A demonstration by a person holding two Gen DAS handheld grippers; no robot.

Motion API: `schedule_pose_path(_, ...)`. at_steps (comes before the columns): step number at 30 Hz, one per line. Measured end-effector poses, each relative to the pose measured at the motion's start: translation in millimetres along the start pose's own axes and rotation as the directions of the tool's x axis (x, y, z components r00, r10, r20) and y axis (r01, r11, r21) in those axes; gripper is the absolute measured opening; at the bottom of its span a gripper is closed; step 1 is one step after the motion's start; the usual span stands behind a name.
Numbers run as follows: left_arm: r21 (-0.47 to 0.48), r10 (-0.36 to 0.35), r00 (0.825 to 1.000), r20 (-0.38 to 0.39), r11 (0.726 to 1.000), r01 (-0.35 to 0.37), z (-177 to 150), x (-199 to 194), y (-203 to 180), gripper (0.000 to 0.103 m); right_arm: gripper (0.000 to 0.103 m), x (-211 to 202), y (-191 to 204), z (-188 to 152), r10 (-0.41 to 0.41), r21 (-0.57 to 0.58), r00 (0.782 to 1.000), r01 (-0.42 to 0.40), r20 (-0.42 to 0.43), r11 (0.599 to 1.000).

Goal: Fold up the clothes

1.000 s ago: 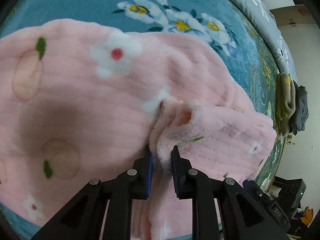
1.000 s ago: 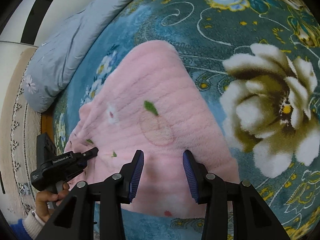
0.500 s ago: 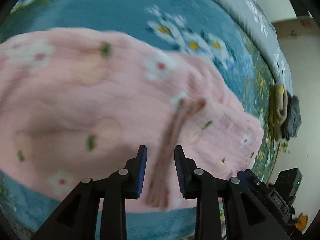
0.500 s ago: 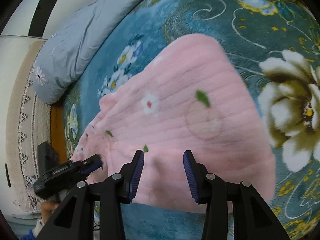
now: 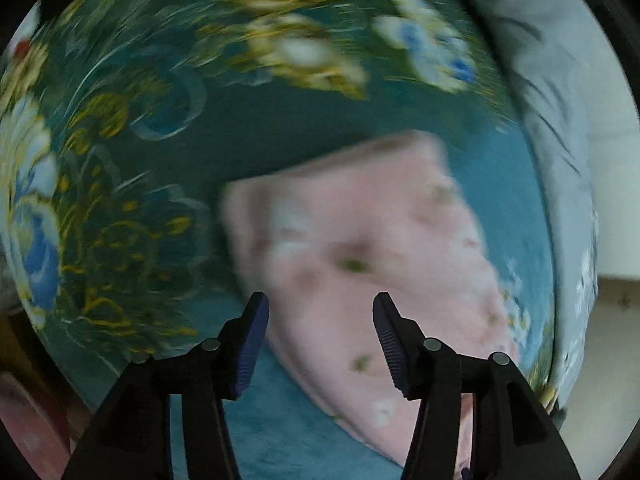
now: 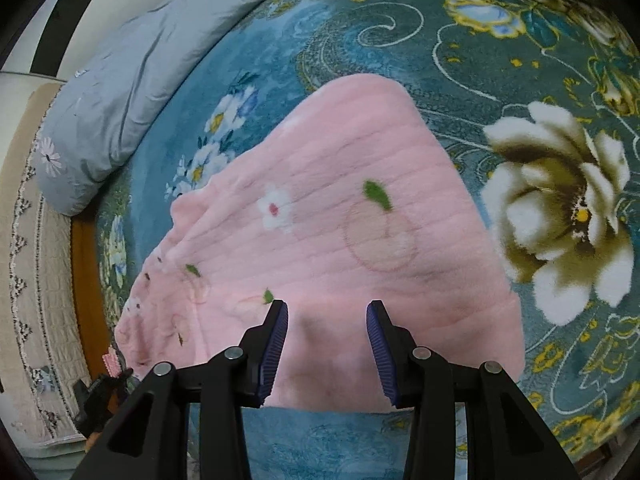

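A pink fleece garment (image 6: pixel 340 220) with white flowers and green leaves lies folded flat on the teal flowered bedspread (image 6: pixel 460 60). My right gripper (image 6: pixel 327 306) hovers open above its near edge, nothing between the fingers. In the blurred left wrist view the same garment (image 5: pixel 360 240) lies below my left gripper (image 5: pixel 320 300), whose jaws are opening with nothing between them; it has let go of the cloth. A dark device (image 6: pixel 100 396), seemingly the left gripper, shows at the lower left of the right wrist view.
A grey folded quilt (image 6: pixel 140 60) lies along the far left side of the bed. The wooden bed edge (image 6: pixel 86 280) and a beige patterned rug (image 6: pixel 36 280) run down the left. Bedspread (image 5: pixel 160 140) surrounds the garment.
My left gripper let go of the pink fold it was pinching, opened, swung fast sideways and rolled. The garment now lies flatter. The right gripper barely moved.
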State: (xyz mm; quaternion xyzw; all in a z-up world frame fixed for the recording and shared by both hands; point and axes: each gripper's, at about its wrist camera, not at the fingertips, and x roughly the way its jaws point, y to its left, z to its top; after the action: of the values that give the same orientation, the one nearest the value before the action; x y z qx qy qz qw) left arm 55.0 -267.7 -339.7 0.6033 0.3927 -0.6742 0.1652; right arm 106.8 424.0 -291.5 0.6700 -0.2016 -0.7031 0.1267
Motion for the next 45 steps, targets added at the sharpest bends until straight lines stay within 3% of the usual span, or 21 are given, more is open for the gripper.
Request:
schedule_pose_path(2,-0.041,0.006,1.000,0.001,0.999,-0.006,5.0,9.5,17.8,0.056,0.044,1.2,7.6,-1.2,-0.005,0.004,1.000,0.005,-0.007,1.000)
schedule_pose_path(7,-0.137,-0.081,0.997,0.004,0.987,0.080,22.2,24.4,55.7,0.062,0.044,4.4,28.6,-4.2,-0.028,-0.017,0.999,0.028,-0.020,0.999)
schedule_pose_path(10,-0.131,-0.109,0.994,0.014,0.985,0.110,27.1,31.1,56.5,0.064,0.044,5.7,38.3,-4.9,-0.049,-0.036,0.999,0.048,-0.023,0.998)
schedule_pose_path(15,-0.072,-0.095,0.995,0.033,0.993,0.097,27.5,30.5,51.1,0.063,0.044,8.7,52.7,-7.0,-0.064,-0.049,0.997,0.063,-0.037,0.997)
schedule_pose_path(17,-0.064,-0.105,0.994,0.037,0.992,0.107,27.4,28.7,50.6,0.051,0.044,9.8,58.6,-7.8,-0.066,-0.058,0.997,0.064,-0.040,0.996)
schedule_pose_path(18,-0.060,-0.117,0.993,0.035,0.991,0.119,27.8,27.7,49.1,0.040,0.044,10.1,61.3,-7.8,-0.066,-0.062,0.997,0.063,-0.041,0.996)
schedule_pose_path(22,-0.018,-0.107,0.993,0.048,0.994,0.108,26.2,17.5,38.3,0.018,0.044,8.8,71.9,-6.9,-0.051,-0.072,0.998,0.048,-0.044,0.996)
schedule_pose_path(26,0.039,-0.130,0.987,0.096,0.991,0.127,10.0,-13.6,18.7,0.013,0.044,0.8,73.1,-4.0,-0.040,-0.079,0.998,0.037,-0.037,0.996)
schedule_pose_path(30,0.165,-0.185,0.974,0.130,0.973,0.163,-9.6,-54.8,-14.8,0.012,0.044,-12.8,60.2,4.4,-0.013,-0.054,1.000,0.012,-0.019,0.998)
schedule_pose_path(35,0.342,-0.279,0.949,0.147,0.915,0.216,-38.1,-79.7,-112.7,0.011,0.044,-32.1,37.7,16.0,0.029,-0.023,1.000,-0.029,0.008,0.999)
schedule_pose_path(38,0.441,-0.334,0.933,0.131,0.863,0.247,-57.9,-92.8,-164.4,0.011,0.044,-43.9,19.3,22.7,0.050,-0.016,0.999,-0.050,0.020,0.999)
schedule_pose_path(41,0.570,-0.387,0.918,0.092,0.776,0.270,-98.0,-103.2,-216.9,0.011,0.044,-53.7,-0.8,26.6,0.066,0.001,0.997,-0.066,0.033,0.998)
schedule_pose_path(45,0.708,-0.446,0.895,-0.013,0.628,0.323,-157.9,-102.8,-278.4,0.011,0.044,-66.8,-31.2,28.4,0.095,0.051,0.994,-0.098,0.059,0.994)
